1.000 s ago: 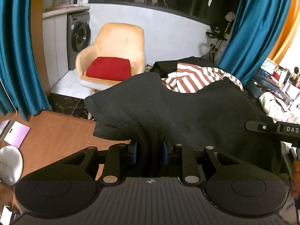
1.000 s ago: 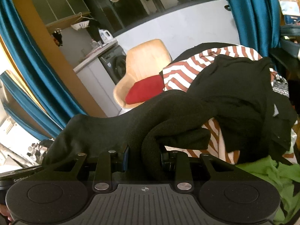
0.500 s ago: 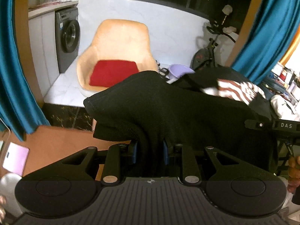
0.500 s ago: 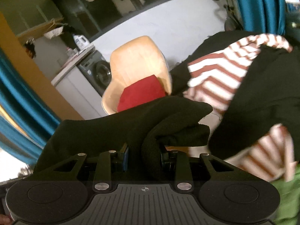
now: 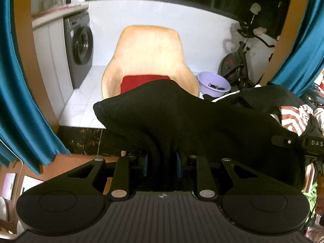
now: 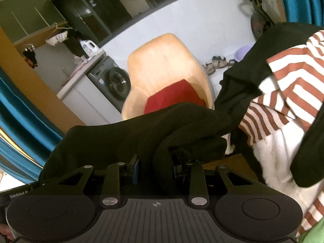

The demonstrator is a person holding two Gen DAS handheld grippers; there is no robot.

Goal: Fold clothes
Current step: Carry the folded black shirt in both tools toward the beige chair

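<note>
A black knit garment (image 5: 182, 117) hangs stretched between my two grippers, held up in the air. My left gripper (image 5: 162, 162) is shut on one bunched edge of it. My right gripper (image 6: 155, 167) is shut on another bunched edge (image 6: 162, 133). The right gripper's body shows at the right edge of the left wrist view (image 5: 299, 143). A red-and-white striped garment (image 6: 287, 93) lies in a pile to the right, mixed with other black cloth (image 6: 253, 64), and also shows in the left wrist view (image 5: 293, 117).
A beige chair (image 5: 149, 60) with a red cushion (image 6: 174, 97) stands ahead. A washing machine (image 5: 81, 46) is at the left, a purple basin (image 5: 212, 83) and an exercise bike (image 5: 239, 64) at the right. Blue curtains (image 5: 18, 81) hang on both sides. Green cloth (image 6: 311, 230) lies low right.
Both grippers have risen and turned with the black garment, lifting it off the pile. The striped garment has slid toward the right edge in both views. The chair now sits centred ahead.
</note>
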